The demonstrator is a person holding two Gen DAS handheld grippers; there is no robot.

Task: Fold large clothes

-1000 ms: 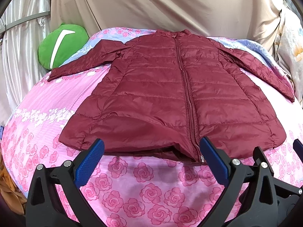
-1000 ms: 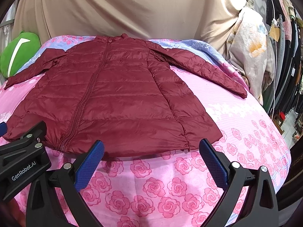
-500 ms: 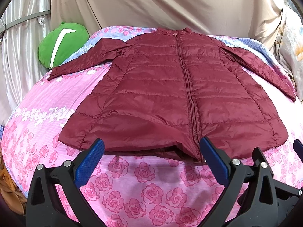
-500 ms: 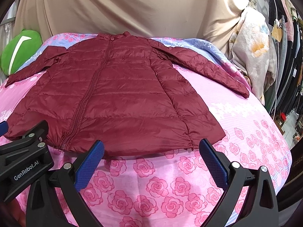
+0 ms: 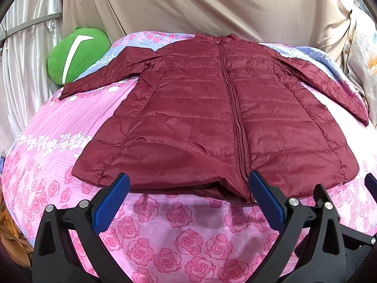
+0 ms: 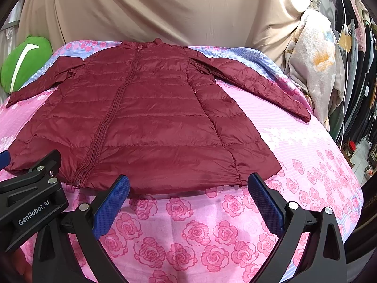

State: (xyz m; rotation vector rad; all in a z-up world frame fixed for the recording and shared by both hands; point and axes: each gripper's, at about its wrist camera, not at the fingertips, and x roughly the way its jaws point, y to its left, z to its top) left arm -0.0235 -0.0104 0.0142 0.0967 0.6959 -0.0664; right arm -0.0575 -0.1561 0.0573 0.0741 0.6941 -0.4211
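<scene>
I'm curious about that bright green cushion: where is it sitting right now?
The green cushion shows at the far left in both wrist views, at the bed's back corner against the pale curtain, just beyond the cuff of the maroon jacket.

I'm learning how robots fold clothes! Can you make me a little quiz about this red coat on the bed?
1. True or false: the maroon puffer jacket lies spread flat with its zipper closed.
2. What is the left hand-held gripper holding? A) a sleeve B) the hem C) nothing
3. What green thing sits by the jacket's sleeve at the far left of the floral bedsheet?

Key:
1. True.
2. C: it is open near the hem, and so is the right hand-held gripper.
3. The green cushion.
</scene>
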